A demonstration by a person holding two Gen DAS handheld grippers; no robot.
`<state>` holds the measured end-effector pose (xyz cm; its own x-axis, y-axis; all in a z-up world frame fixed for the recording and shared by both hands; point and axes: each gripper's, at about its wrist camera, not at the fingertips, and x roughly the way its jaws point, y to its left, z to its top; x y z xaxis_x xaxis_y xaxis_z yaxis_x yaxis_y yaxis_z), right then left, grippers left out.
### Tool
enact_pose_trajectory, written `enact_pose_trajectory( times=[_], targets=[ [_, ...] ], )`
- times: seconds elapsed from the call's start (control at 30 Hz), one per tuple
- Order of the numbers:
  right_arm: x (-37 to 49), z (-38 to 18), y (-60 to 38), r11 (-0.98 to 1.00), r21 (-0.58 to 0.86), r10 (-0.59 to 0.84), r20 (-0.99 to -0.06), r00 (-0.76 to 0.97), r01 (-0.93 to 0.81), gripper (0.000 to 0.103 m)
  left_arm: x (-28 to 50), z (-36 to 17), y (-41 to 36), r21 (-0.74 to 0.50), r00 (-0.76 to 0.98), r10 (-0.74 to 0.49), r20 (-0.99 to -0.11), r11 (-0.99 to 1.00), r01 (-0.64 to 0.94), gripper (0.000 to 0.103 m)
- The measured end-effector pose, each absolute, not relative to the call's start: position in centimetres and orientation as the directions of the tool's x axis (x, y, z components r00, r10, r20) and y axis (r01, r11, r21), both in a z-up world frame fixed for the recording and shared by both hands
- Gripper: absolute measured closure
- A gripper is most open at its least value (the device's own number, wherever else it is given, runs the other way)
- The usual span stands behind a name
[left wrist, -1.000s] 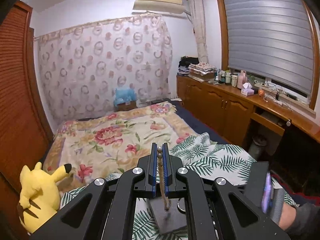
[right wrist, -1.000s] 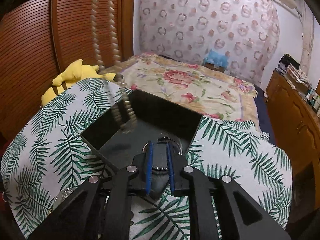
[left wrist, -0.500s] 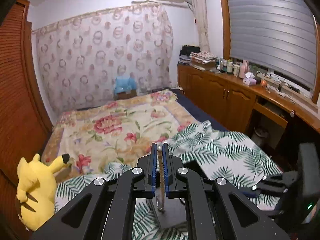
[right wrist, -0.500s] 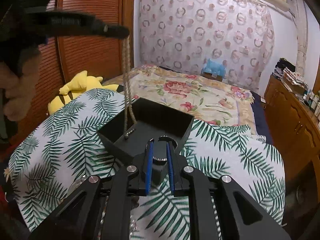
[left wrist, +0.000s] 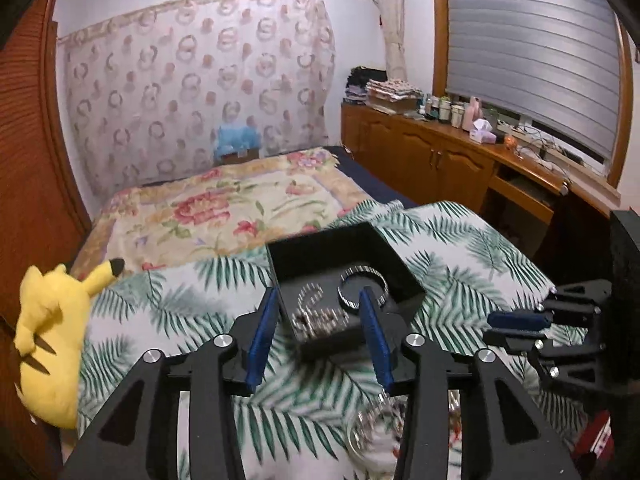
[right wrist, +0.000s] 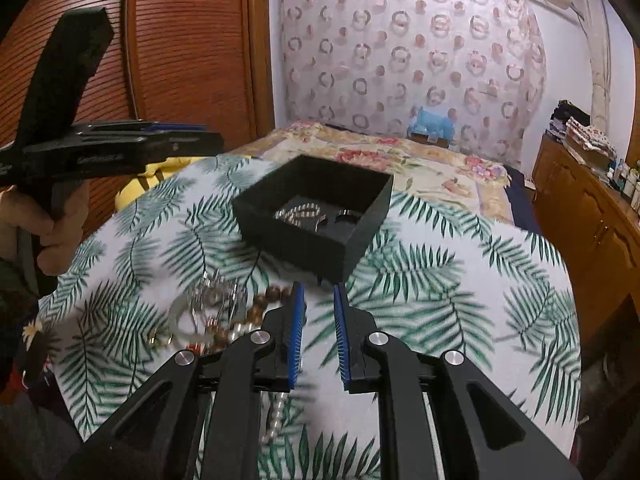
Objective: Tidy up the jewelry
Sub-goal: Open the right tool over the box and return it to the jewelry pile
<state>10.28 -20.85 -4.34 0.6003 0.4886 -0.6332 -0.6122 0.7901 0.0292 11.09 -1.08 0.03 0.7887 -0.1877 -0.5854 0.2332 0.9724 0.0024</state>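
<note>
A black open box (left wrist: 320, 246) (right wrist: 362, 240) stands on the palm-leaf cloth (right wrist: 440, 280). Inside lie a coiled beaded chain (left wrist: 316, 312) (right wrist: 298, 213) and a silver bangle (left wrist: 362, 286) (right wrist: 346, 213). My left gripper (left wrist: 318, 304) is open and empty, held above the box's near edge. My right gripper (right wrist: 318, 294) is open and empty, low over the cloth in front of the box; it also shows in the left wrist view (left wrist: 516, 326). Loose jewelry lies on the cloth: wooden beads (right wrist: 266, 300), a clear bangle (right wrist: 180, 316) (left wrist: 372, 432), pearls (right wrist: 276, 420).
A yellow plush toy (left wrist: 48, 336) lies at the left edge of the cloth. A floral bedspread (left wrist: 224, 208) lies behind the box. A wooden cabinet (left wrist: 440, 160) with bottles runs along the right wall. A wooden slatted door (right wrist: 168, 60) stands on the left.
My left gripper opened and let the beaded chain drop into the box. My right gripper opened and pulled back from the box toward the loose jewelry.
</note>
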Motion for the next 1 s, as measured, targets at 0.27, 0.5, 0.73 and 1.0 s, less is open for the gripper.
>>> enact_pose_trajectory(
  times=[0.27, 0.5, 0.73, 1.0],
  targets=[
    [8.1, -7.2, -21.2, 0.786, 0.036, 0.465, -0.692, 0.552, -0.617, 0.081, 7.7, -3.1, -1.2, -0.022, 0.756, -0.193, -0.625, 0.973, 0.229, 0.051],
    [6.7, -8.7, -20.8, 0.766, 0.056, 0.470, -0.728, 0.499, -0.641, 0.081, 6.2, -5.5, -0.3, -0.057, 0.717, -0.202, -0.667, 0.974, 0.221, 0.045],
    [6.5, -9.9, -19.9, 0.764, 0.005, 0.419, -0.765, 0.490, -0.645, 0.081, 6.0, -6.5, -0.8, -0.077, 0.691, -0.227, -0.687, 0.967, 0.241, 0.039],
    [7.1, -9.9, -20.7, 0.791, -0.061, 0.349, -0.772, 0.531, -0.609, 0.086, 5.9, -6.8, -1.2, -0.095, 0.674, -0.248, -0.696, 0.962, 0.256, 0.029]
  ],
)
